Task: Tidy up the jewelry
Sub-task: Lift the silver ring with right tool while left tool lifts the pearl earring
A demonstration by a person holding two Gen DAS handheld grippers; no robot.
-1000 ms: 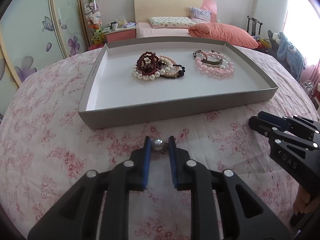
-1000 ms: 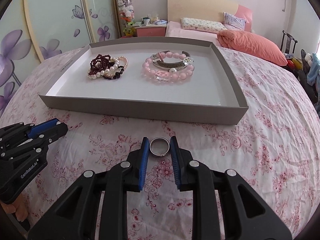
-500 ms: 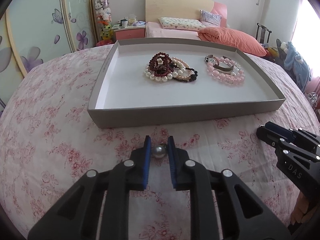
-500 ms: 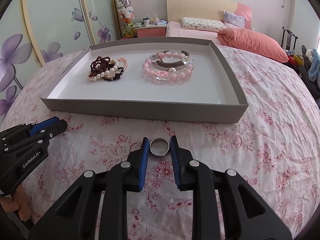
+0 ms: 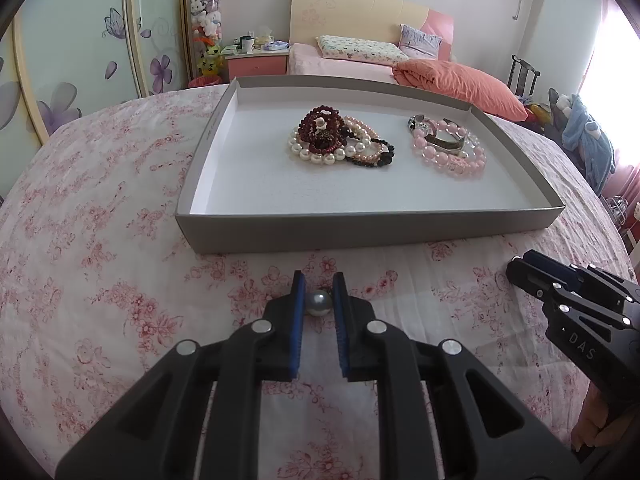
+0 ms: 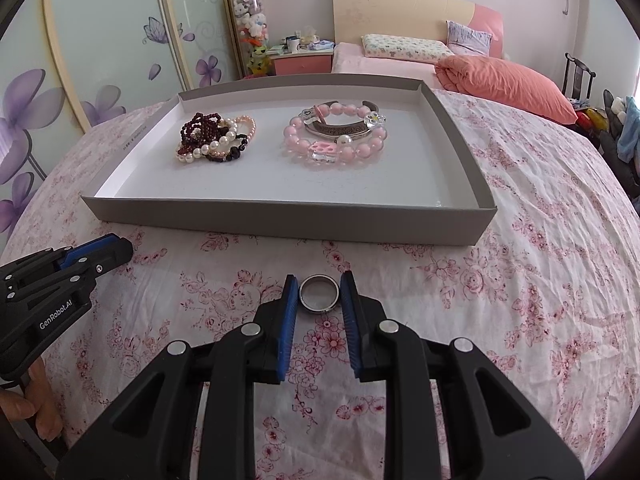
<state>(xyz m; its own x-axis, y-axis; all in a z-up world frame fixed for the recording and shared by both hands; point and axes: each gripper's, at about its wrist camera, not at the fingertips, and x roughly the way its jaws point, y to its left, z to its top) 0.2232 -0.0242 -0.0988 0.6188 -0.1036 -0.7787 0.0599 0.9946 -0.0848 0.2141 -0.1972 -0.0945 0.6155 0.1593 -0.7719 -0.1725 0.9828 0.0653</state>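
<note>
My left gripper (image 5: 319,296) is shut on a grey pearl (image 5: 319,303), held just in front of the grey tray's near wall (image 5: 360,230). My right gripper (image 6: 319,294) is shut on a silver ring (image 6: 319,294), also short of the tray's near wall (image 6: 280,218). In the tray lie a heap of pearl and dark red bead bracelets (image 5: 338,142) (image 6: 214,138) and a pink bead bracelet with a silver bangle (image 5: 450,146) (image 6: 336,136). Each gripper shows in the other's view: the right one (image 5: 516,270) and the left one (image 6: 124,248).
The tray stands on a round table with a pink floral cloth (image 5: 100,240) (image 6: 540,280). Behind it are a bed with an orange quilt (image 5: 460,84), a pink nightstand (image 5: 258,62) and sliding wardrobe doors (image 6: 100,40).
The left gripper with the pearl has swung right, so the tray sits more central in its view. The right gripper with the ring has barely moved.
</note>
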